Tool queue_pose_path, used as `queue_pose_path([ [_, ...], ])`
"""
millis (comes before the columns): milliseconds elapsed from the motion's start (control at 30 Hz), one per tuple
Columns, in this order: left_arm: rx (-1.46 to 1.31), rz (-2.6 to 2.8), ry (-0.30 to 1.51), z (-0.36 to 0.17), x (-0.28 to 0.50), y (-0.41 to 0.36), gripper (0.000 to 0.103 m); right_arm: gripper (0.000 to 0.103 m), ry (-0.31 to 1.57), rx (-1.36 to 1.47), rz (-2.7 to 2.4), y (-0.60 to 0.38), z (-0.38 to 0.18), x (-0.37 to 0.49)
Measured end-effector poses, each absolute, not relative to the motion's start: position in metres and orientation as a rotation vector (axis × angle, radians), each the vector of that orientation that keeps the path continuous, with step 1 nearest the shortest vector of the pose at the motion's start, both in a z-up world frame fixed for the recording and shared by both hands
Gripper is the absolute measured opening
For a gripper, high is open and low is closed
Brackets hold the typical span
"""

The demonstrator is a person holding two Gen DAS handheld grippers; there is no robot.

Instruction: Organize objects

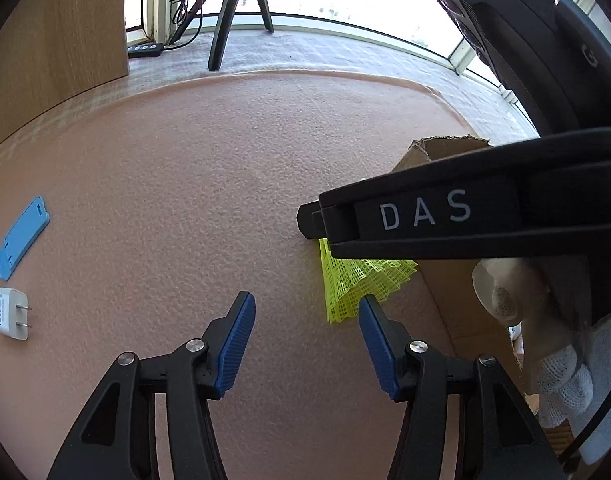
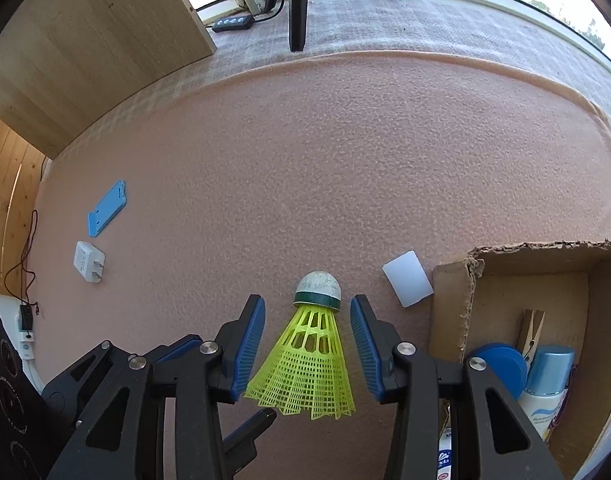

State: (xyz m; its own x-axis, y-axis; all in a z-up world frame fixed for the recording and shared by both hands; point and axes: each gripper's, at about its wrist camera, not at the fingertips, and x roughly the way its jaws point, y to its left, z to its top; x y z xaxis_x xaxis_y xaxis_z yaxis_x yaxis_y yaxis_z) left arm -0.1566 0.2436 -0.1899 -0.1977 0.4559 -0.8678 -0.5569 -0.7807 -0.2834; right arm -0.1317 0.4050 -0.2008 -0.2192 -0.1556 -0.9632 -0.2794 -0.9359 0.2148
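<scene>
Pink foam mat [image 2: 345, 152] by a window; both tools released, yellow shuttlecock [image 2: 305, 360] between the right's pads.

Layout on the mat [image 2: 325, 152]. A shuttlecock [image 2: 309, 360] lies between the spread fingers of the right gripper [image 2: 307, 344], cork end pointing away, touched by neither pad. Just right of the cork lies a card [image 2: 407, 284], and right of that stands a cardboard box [image 2: 453, 300] (holding a clothespin [image 2: 530, 334], a can [image 2: 547, 380] and a round lid [image 2: 501, 364]). Far left lie a flat stand [image 2: 107, 208] and, nearer, a plug adapter [image 2: 88, 261]. The left gripper [image 1: 305, 336] hangs over bare mat, left of the shuttlecock.
</scene>
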Motion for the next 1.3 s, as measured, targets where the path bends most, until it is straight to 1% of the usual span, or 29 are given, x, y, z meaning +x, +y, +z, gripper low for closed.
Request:
queue_pose_path([
  [33,-1.415,2.024,0.123,-0.19,-0.156,0.244,0.04,0.041,0.534,-1.915,2.331,0.405,-0.201,-0.131],
  [67,-1.413,2.026,0.123,-0.19,-0.156,0.245,0.035,0.041,0.536,-1.918,2.331,0.405,-0.201,-0.131],
  [133,-1.417,2.027,0.114,-0.192,-0.159,0.245,0.019,0.041,0.537,-1.925,2.327,0.406,-0.2,-0.132],
  [167,-1.418,2.029,0.105,-0.191,-0.159,0.244,0.014,0.041,0.536,-1.929,2.326,0.406,-0.2,-0.132],
  [200,-1.418,2.034,0.1,-0.191,-0.159,0.243,0.006,0.041,0.535,-1.933,2.326,0.406,-0.199,-0.131],
  [233,-1.416,2.038,0.095,-0.191,-0.159,0.242,0.003,0.041,0.532,-1.938,2.326,0.405,-0.199,-0.131],
  [400,-1.39,2.052,0.056,-0.186,-0.164,0.232,0.002,0.041,0.53,-1.964,2.324,0.4,-0.199,-0.129],
  [800,-1.398,2.059,-0.012,-0.182,-0.148,0.209,0.002,0.041,0.703,-2.064,2.275,0.387,-0.218,-0.124],
  [833,-1.393,2.059,-0.012,-0.179,-0.146,0.209,0.002,0.04,0.72,-2.054,2.281,0.388,-0.217,-0.123],
  [900,-1.38,2.059,-0.006,-0.174,-0.141,0.211,0.002,0.033,0.742,-2.029,2.296,0.39,-0.214,-0.12],
  [933,-1.369,2.065,0.001,-0.17,-0.14,0.212,0.002,0.031,0.771,-2.022,2.303,0.392,-0.211,-0.116],
  [1300,-1.246,2.05,0.038,-0.125,-0.118,0.24,0.002,0.029,0.879,-1.828,2.4,0.424,-0.167,-0.089],
])
